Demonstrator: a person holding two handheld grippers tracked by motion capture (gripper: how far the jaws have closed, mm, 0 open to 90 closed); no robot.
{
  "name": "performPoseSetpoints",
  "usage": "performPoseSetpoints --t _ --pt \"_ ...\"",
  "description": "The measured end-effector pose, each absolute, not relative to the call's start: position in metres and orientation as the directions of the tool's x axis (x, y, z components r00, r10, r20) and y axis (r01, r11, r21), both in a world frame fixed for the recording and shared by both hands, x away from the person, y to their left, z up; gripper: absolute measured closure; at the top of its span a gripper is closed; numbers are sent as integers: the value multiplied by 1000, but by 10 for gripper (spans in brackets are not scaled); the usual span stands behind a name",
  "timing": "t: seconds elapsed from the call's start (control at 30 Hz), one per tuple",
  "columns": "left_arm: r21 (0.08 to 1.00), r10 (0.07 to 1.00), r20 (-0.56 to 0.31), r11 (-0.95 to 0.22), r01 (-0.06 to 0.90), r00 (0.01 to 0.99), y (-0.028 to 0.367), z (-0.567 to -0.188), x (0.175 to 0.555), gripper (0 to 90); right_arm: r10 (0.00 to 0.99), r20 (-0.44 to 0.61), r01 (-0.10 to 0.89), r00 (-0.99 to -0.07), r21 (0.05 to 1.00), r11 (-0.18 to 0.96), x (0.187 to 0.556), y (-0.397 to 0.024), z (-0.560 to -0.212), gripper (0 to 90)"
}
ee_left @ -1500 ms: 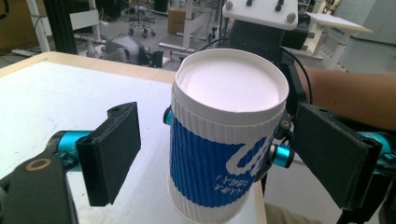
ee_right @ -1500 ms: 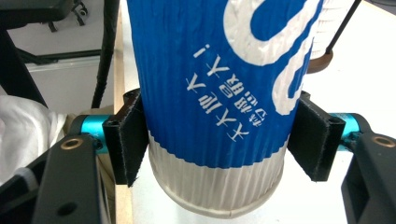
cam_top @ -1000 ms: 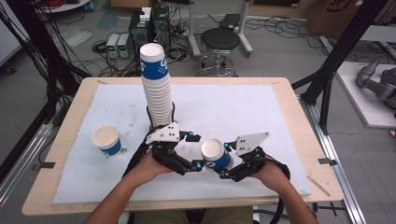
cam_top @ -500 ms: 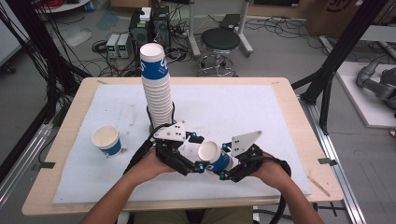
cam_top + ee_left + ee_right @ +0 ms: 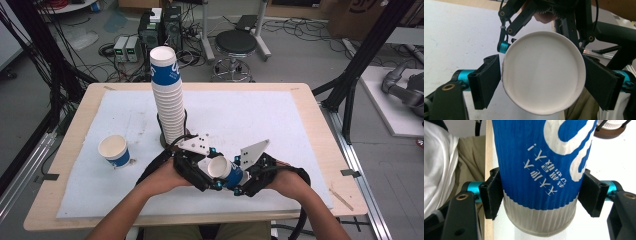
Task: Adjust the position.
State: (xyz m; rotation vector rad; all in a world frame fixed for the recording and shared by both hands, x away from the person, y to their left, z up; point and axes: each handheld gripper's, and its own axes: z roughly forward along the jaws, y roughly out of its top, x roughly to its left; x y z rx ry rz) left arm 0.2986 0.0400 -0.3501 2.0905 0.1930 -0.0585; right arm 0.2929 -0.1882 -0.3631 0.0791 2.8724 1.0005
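Observation:
A blue-and-white paper cup [image 5: 226,171] lies on its side just above the table's front edge, held between both grippers. My right gripper [image 5: 540,195] is shut on the cup [image 5: 541,170] near its white base band. My left gripper [image 5: 541,82] has just been closing on the cup's open mouth [image 5: 544,75], and both pads now touch the rim, which is flattened on the left. In the high view the left gripper [image 5: 212,172] and right gripper [image 5: 239,181] face each other. A tall stack of cups [image 5: 167,95] stands behind them, and a single cup [image 5: 115,150] stands upright at the left.
A white mat [image 5: 280,120] covers most of the wooden table [image 5: 310,95]. The stack's dark base [image 5: 610,131] is just beyond the held cup. Behind the table stand a stool [image 5: 235,45] and electronics boxes [image 5: 127,47] on the floor.
My left gripper has shifted slightly right onto the cup's mouth, and its jaws have narrowed around the rim. The right gripper has kept the cup nearly still.

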Motion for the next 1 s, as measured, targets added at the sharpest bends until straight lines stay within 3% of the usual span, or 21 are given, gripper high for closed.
performPoseSetpoints --t 0.43,0.73,1.0 --pt "834 96 -139 -525 169 986 38 -354 301 267 45 -92 -11 -995 535 845 293 -183 -359 290" --pt "831 67 -103 -543 123 992 36 -355 299 299 29 -90 -19 -996 490 871 291 -181 -358 266" --pt "868 71 -107 -480 128 992 46 -355 300 298 78 -73 17 -994 616 788 291 -189 -353 207"
